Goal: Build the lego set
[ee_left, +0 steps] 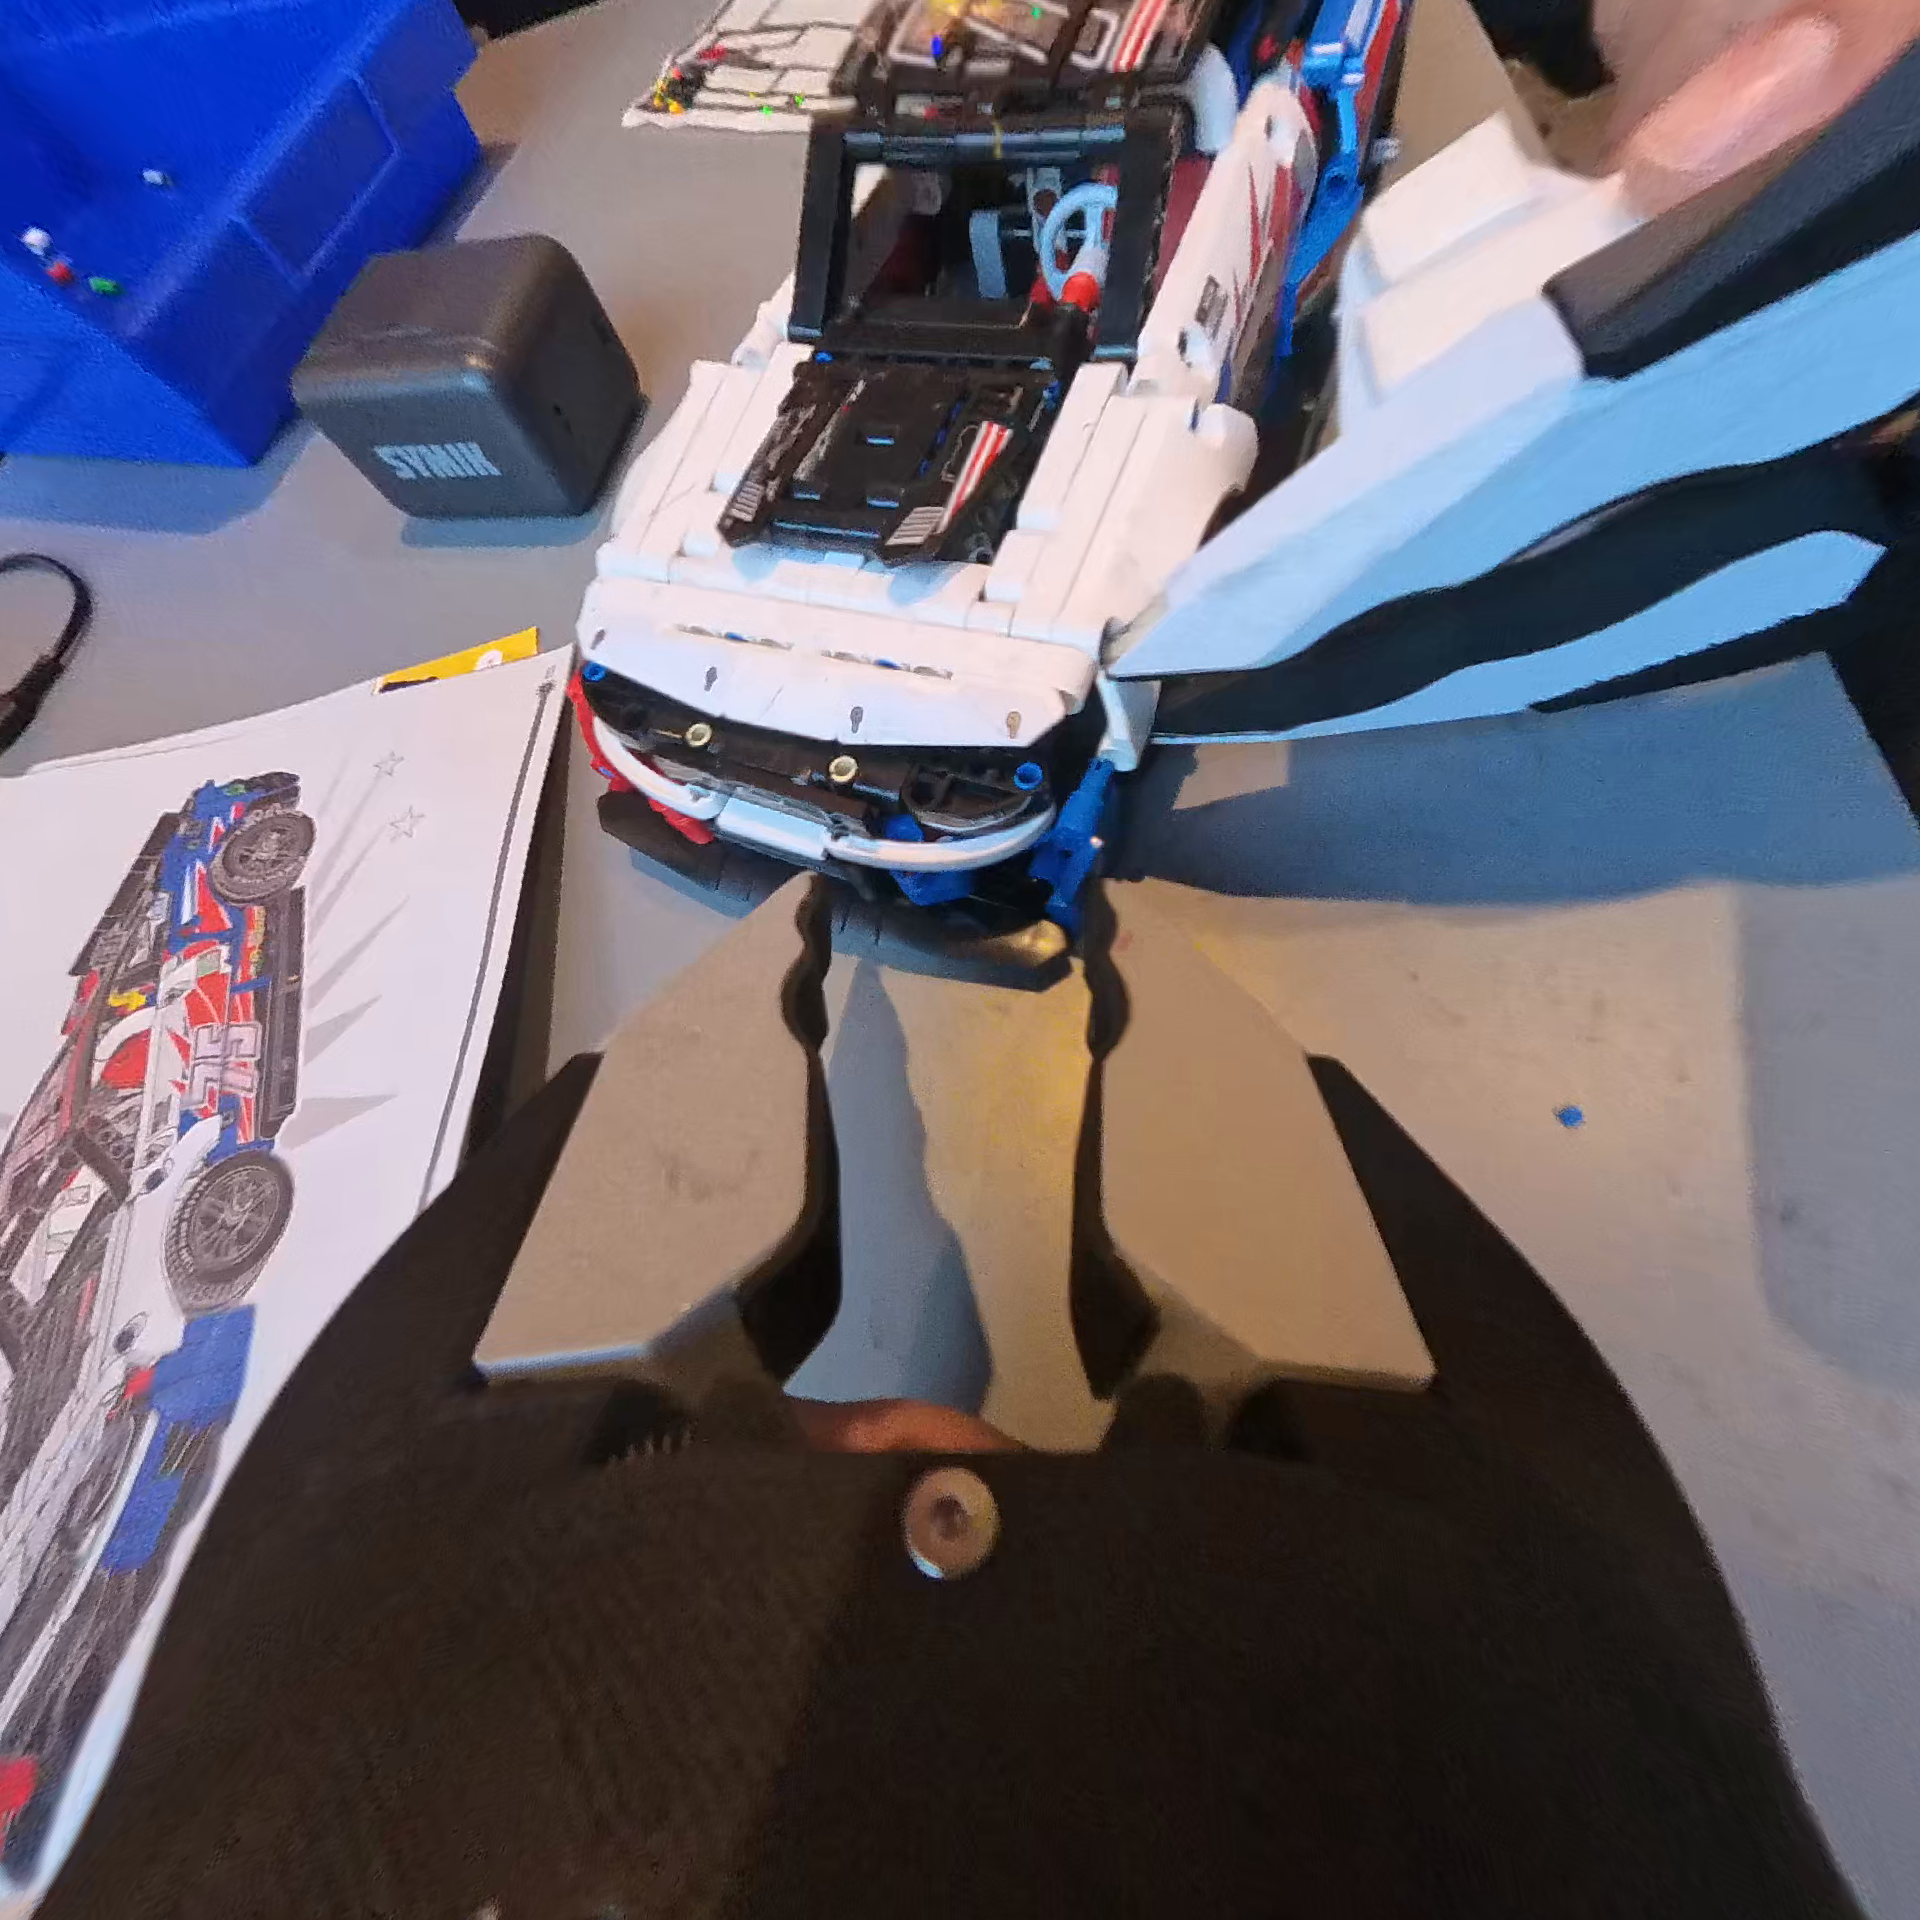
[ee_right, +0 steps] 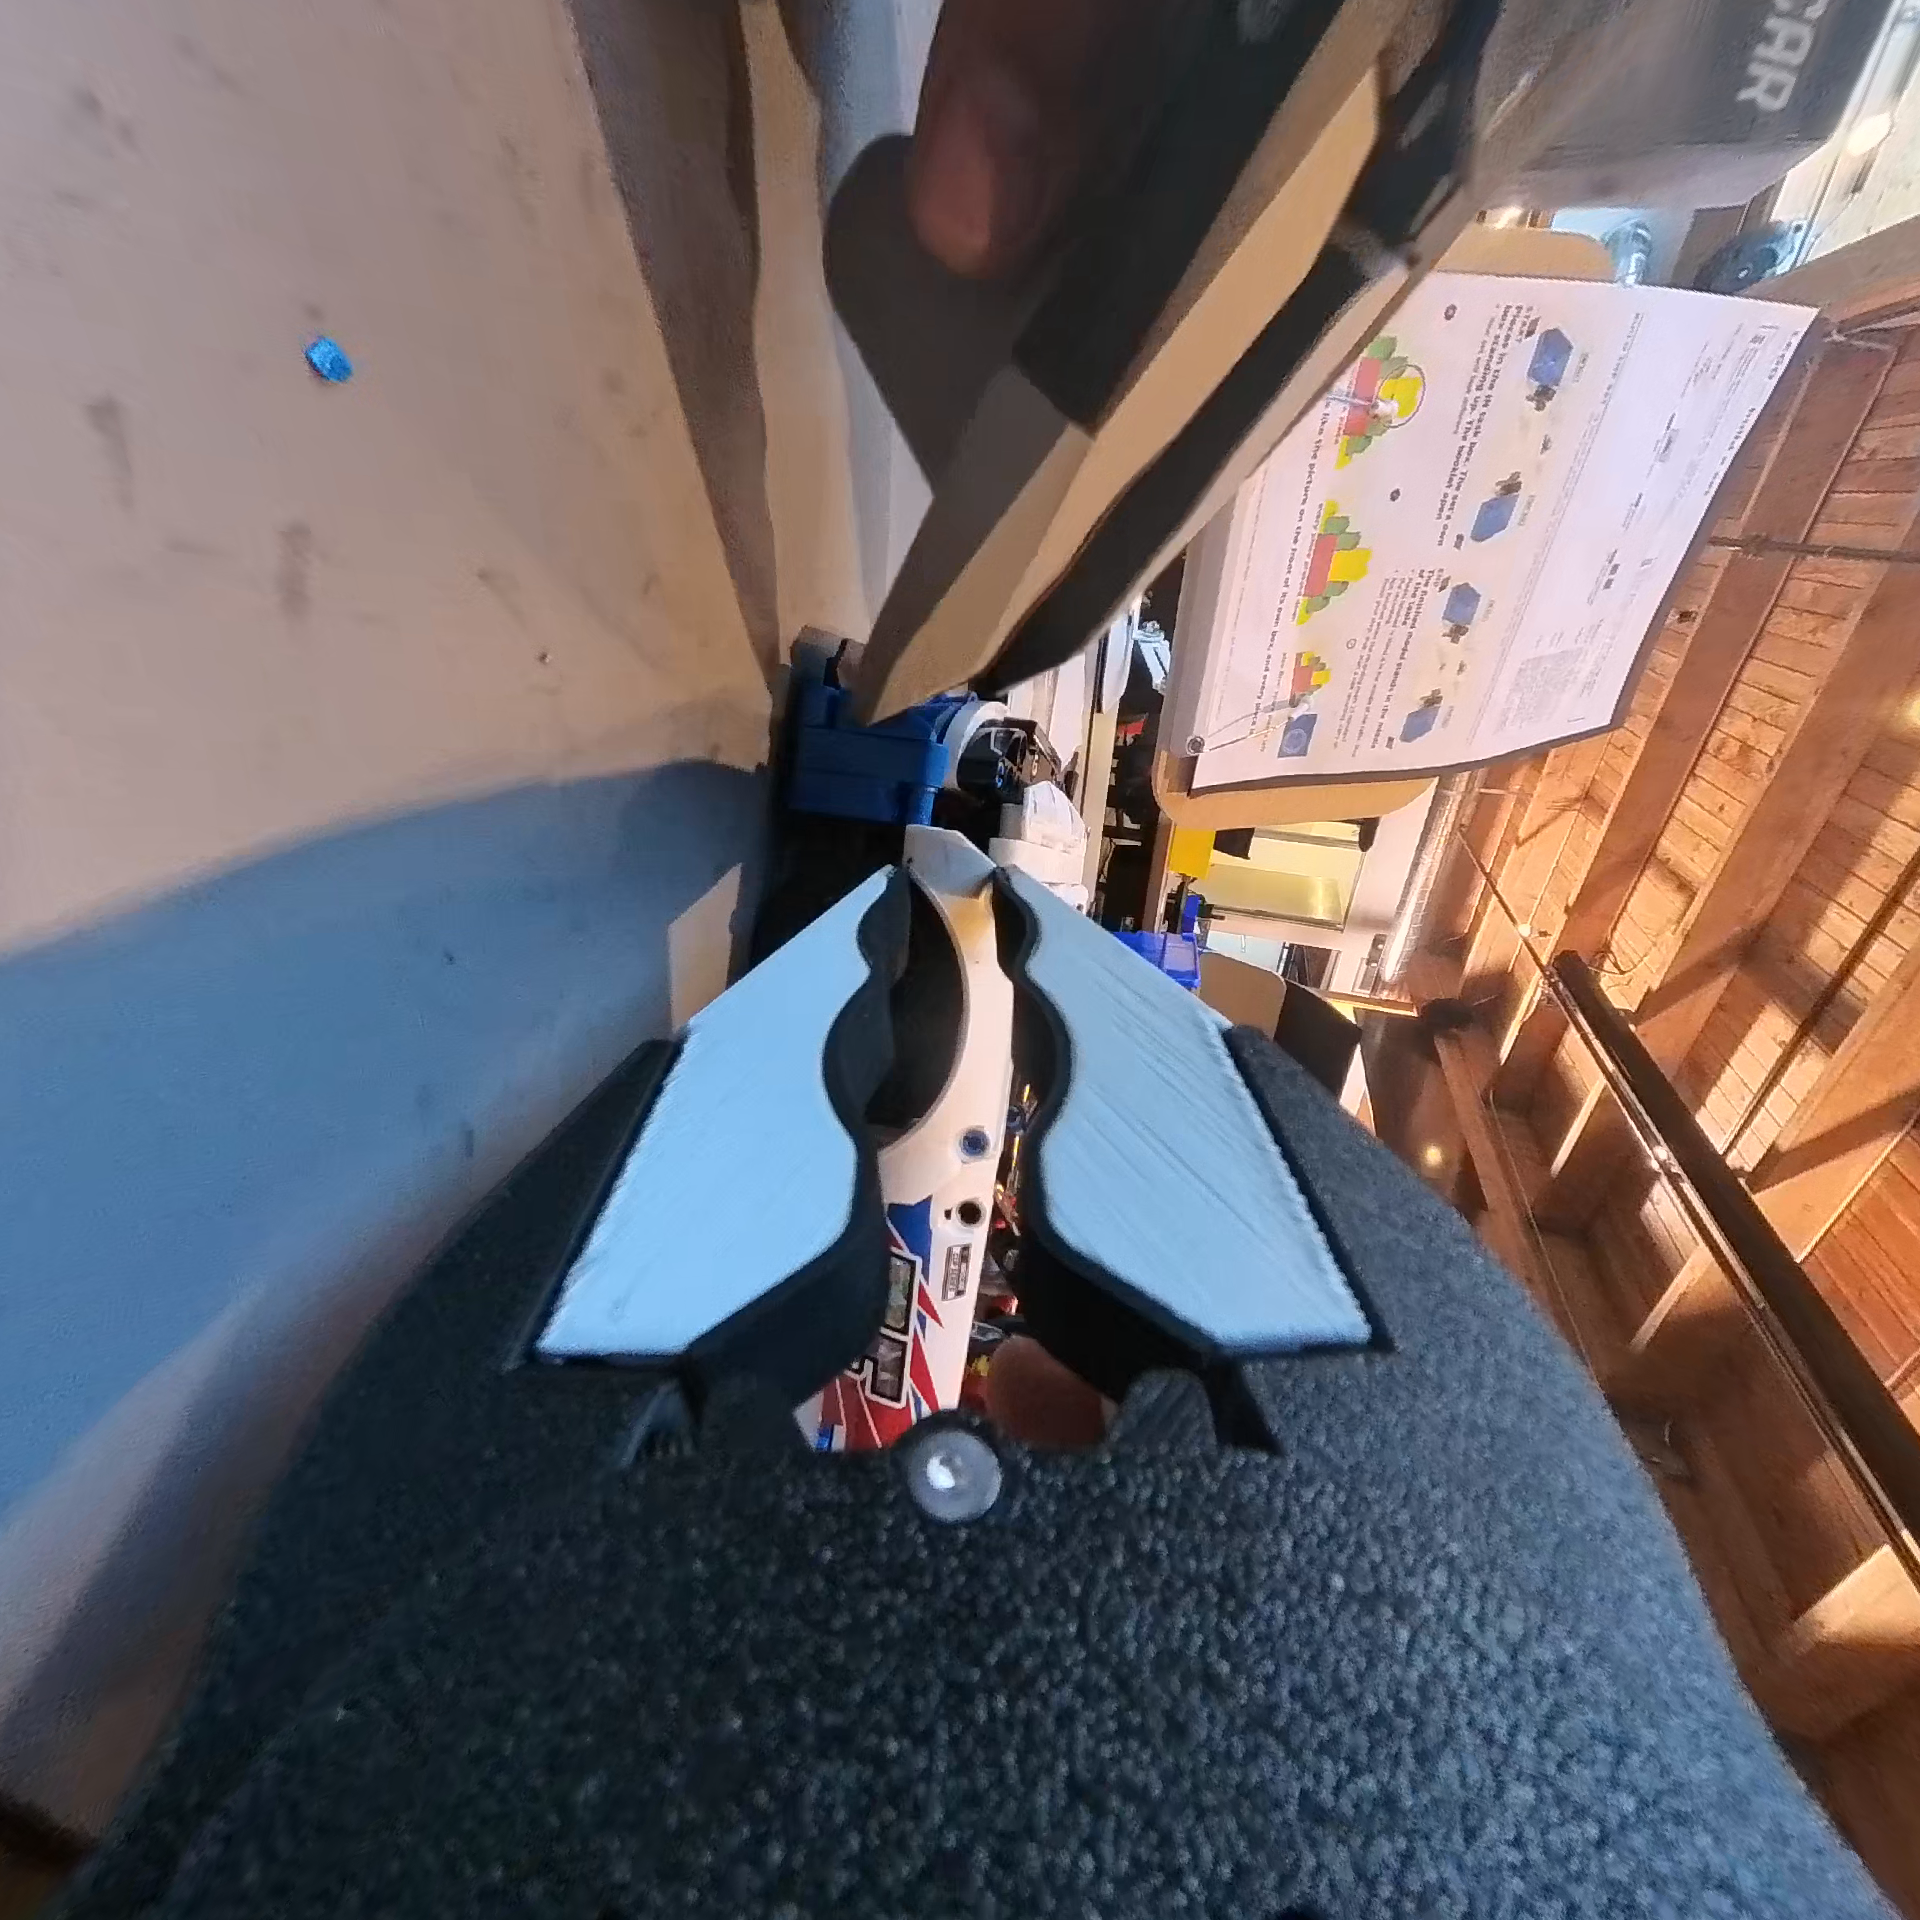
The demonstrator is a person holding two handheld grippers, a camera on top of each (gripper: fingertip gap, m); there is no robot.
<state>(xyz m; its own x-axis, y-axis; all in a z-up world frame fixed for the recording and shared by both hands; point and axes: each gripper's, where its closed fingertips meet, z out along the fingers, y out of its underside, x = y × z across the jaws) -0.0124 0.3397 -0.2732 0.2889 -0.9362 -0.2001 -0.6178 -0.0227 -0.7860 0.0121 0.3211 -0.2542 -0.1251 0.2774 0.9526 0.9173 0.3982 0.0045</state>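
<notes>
A white, blue and red lego car (ee_left: 862,582) stands on the grey table (ee_left: 1455,987), nose toward me. My left gripper (ee_left: 956,899) is open and empty, its fingertips just at the car's low black front edge. My right gripper (ee_left: 1132,701) reaches in from the right and grips the car's front right flank. In the right wrist view the right gripper (ee_right: 948,878) is shut on the car's white side panel (ee_right: 982,1039). One of the left gripper's fingers (ee_right: 1039,540) comes down from above to the blue front corner (ee_right: 862,748).
An instruction booklet (ee_left: 208,1039) lies at the left. A dark grey box (ee_left: 468,374) and a blue bin (ee_left: 156,208) stand at the back left. A small blue piece (ee_left: 1569,1117) lies on the table to the right. A printed sheet (ee_right: 1455,520) hangs beyond the table. Some 4 cm of space lies between my two pairs of fingers.
</notes>
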